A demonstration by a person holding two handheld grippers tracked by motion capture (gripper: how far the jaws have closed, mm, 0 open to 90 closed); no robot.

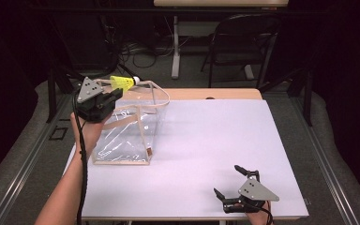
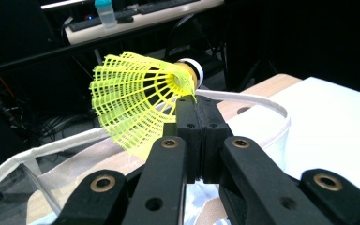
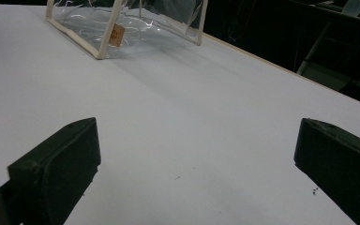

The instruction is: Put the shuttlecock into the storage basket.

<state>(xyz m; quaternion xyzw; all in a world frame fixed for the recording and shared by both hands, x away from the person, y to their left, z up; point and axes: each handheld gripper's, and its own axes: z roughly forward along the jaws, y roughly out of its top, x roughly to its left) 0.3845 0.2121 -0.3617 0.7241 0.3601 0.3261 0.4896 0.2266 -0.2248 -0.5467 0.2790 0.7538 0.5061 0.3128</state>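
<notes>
**Shuttlecock held over the clear bag, ready to go in**

Shuttlecock work is at the carry stage, judging by how things lie. The white surface [image 1: 225, 140] takes up most of the high view, with a strip of bare wood along its far edge. On its left part stands a clear bag [image 1: 122, 136] with cream edging and a cream strap [image 1: 157, 91] looping up over its far side; its mouth faces upward and it looks empty, though glare on the plastic makes that hard to confirm. A small brown tag [image 3: 117, 33] sits on the bag's near wall.

The left tongs [image 1: 115, 93] hang above the bag's far-left corner, raised off the surface in the person's hand. In the left gripper view the left tongs [image 2: 198, 110] are pressed together on the edge of the yellow shuttlecock [image 2: 140, 101], which lies on its side, its mesh skirt fanned toward the camera's left and its white-banded cork tip pointing away. The bag's rim curves just below it.

The right tongs [image 1: 236, 180] rest near the surface's front right corner, well apart from the bag, spread wide with nothing between them.

The next move probably calls for shifting the left tongs over the middle of the opening, lowering past the strap, then parting them so the shuttlecock drops inside.
</notes>
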